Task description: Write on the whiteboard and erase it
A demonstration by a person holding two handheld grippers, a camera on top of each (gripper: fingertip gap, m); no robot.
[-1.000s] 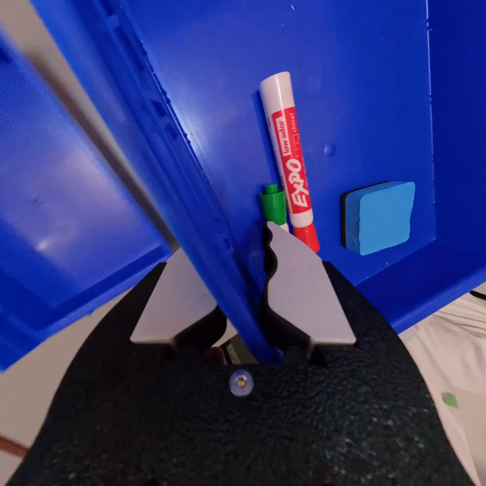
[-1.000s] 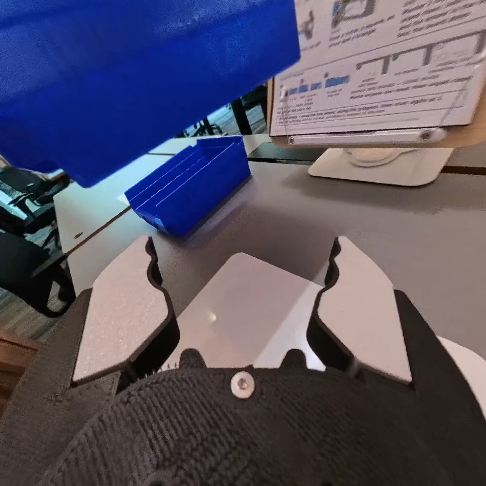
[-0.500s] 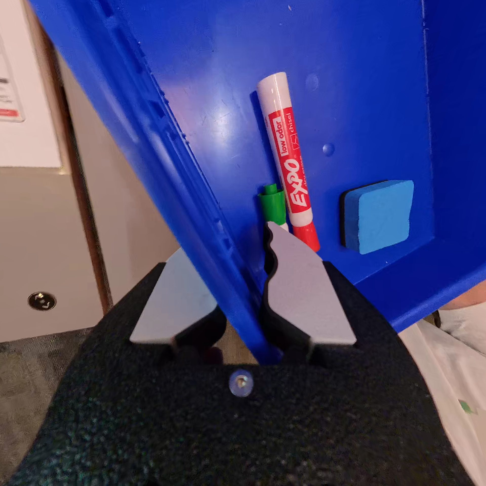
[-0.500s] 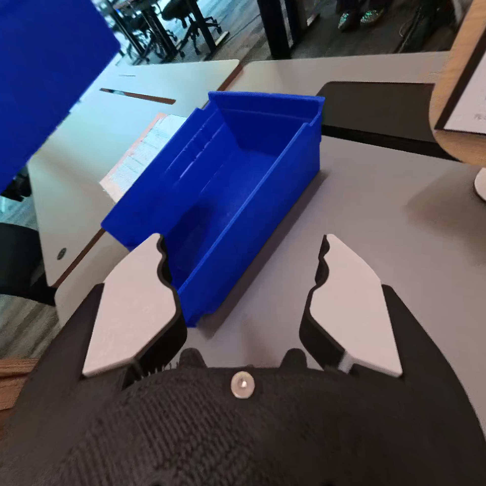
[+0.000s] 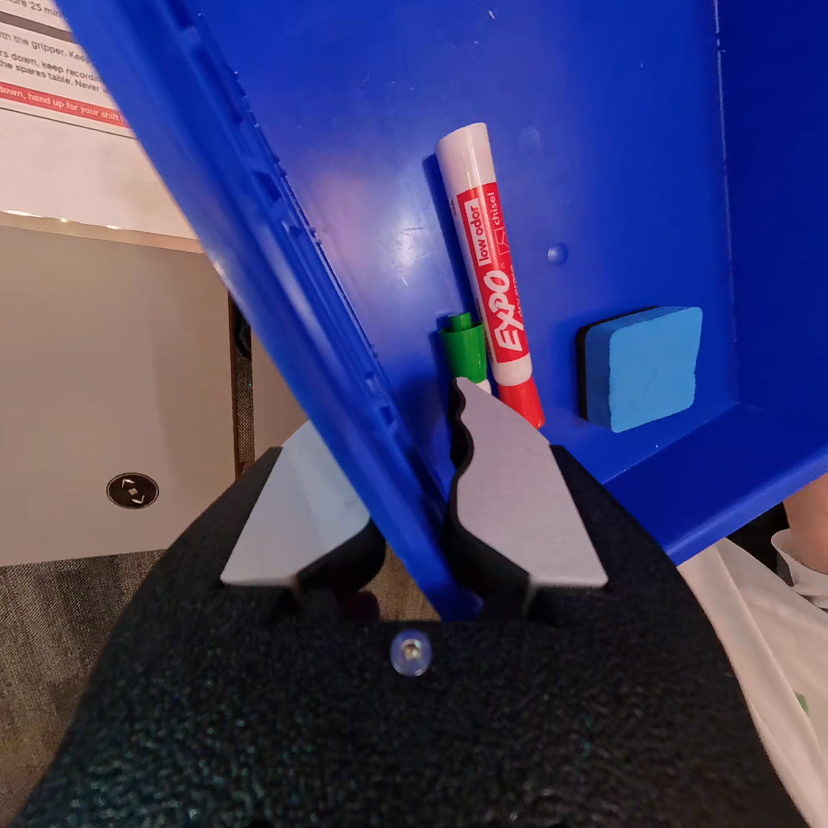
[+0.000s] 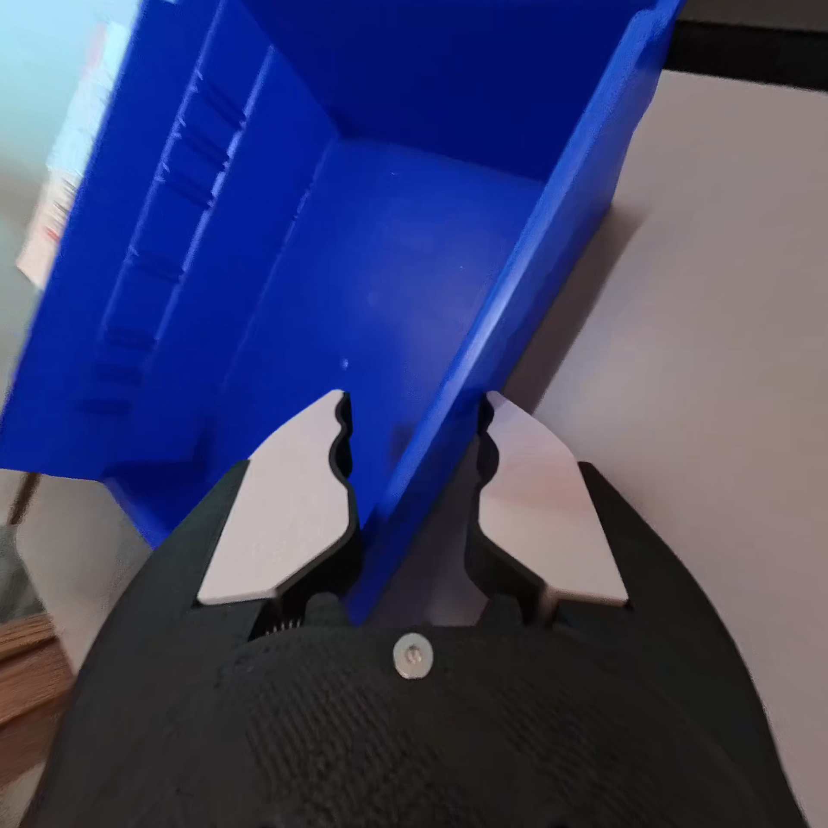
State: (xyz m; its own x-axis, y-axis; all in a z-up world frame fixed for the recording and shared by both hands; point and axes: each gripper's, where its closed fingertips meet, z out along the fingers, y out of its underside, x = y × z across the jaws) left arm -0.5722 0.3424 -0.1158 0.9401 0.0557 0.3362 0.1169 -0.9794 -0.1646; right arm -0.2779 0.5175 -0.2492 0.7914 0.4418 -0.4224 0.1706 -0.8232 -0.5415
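Two blue plastic bins: my left fingers (image 5: pixel 416 448) pinch the side wall of one bin (image 5: pixel 286 251) holding a red-and-white marker (image 5: pixel 488 273), a green-capped marker (image 5: pixel 463 347) just beyond my right fingertip, and a blue foam eraser (image 5: pixel 640 367). My right fingers (image 6: pixel 414 398) straddle, parted, the empty bin's (image 6: pixel 403 278) wall on the grey tabletop (image 6: pixel 694 313).

Deep blue moulded plastic bin (image 5: pixel 582 112), open-topped, ribbed along one side wall, tilted in the left wrist view. Left of this bin: white printed paper sheet (image 5: pixel 49 76) with a red band, high up; below it a flat beige panel (image 5: pixel 112 381) carrying a small round black disc (image 5: pixel 132 490). Grey carpet-like floor (image 5: pixel 67 596) beneath the panel. Right of the bin, low: white fabric (image 5: pixel 761 627).

Second blue ribbed plastic bin (image 6: pixel 403 224) in the right wrist view, nothing inside, sitting on a pale grey tabletop (image 6: pixel 717 313) to its right; view blurred.
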